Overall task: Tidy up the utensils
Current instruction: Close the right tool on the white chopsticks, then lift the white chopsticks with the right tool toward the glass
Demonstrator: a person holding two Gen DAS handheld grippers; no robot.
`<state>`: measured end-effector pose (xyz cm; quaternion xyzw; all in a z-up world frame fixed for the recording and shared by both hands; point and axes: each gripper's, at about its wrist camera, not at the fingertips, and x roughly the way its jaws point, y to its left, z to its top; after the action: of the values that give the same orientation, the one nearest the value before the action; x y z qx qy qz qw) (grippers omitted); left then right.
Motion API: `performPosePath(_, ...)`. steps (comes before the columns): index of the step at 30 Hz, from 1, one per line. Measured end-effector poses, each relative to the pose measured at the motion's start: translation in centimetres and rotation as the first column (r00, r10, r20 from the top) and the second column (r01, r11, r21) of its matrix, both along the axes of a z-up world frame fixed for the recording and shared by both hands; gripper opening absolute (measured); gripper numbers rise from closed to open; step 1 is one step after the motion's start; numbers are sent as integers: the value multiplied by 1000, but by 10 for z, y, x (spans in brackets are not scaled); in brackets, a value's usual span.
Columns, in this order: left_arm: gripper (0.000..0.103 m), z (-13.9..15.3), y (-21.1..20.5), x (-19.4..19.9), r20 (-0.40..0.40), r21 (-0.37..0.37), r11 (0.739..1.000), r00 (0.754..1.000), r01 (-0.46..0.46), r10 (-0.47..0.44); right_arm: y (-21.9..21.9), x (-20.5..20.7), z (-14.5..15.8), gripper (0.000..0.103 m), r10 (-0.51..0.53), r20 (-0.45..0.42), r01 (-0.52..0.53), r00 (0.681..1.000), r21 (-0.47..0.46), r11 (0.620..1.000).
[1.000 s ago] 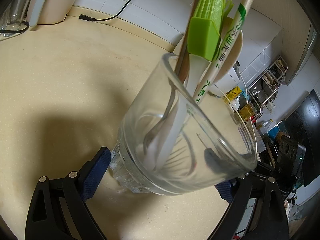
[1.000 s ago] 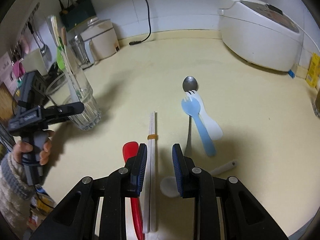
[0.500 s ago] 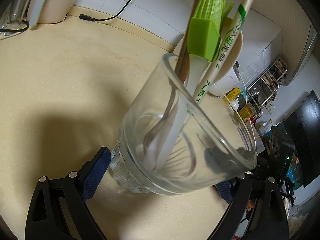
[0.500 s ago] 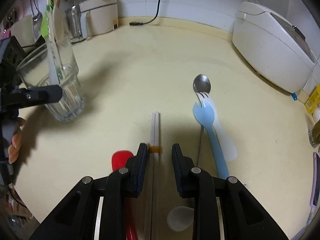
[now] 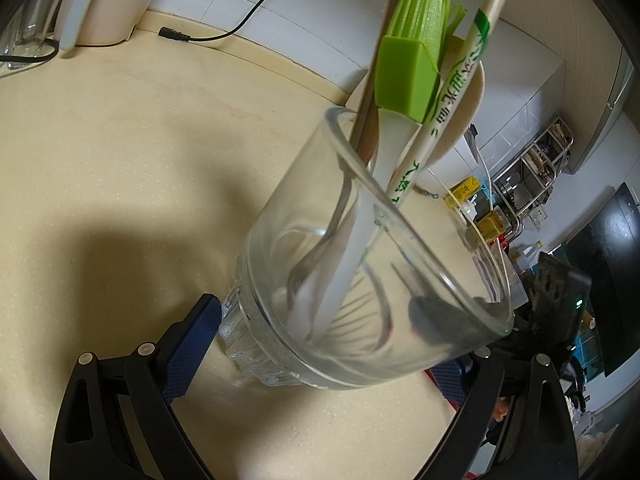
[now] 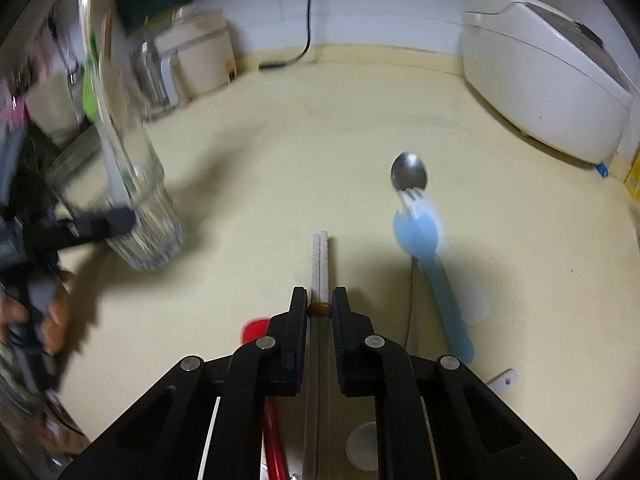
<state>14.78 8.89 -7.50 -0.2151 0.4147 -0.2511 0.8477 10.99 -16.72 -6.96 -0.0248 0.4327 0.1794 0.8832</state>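
Both grippers angled down: right gripper (image 6: 320, 307) just clamped chopsticks (image 6: 320, 258) (banded); left gripper (image 5: 320, 344) gripping glass (image 5: 360, 264).

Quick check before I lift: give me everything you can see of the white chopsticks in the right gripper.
The white chopsticks are a pair of slim, pale, matte sticks, held side by side by a small amber band. They lie flat on the cream countertop, pointing away from the camera. The right gripper has just closed on them at the band, pads pressing both sides. Their near ends run under the gripper, beside a red utensil. The material cannot be told.
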Motion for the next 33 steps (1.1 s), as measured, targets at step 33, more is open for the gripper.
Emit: performPosePath(33, 96, -2, 2, 0, -1, -13, 1000, 1000, -2, 2, -31, -48, 87, 12, -121, 318, 72, 940, 161, 984)
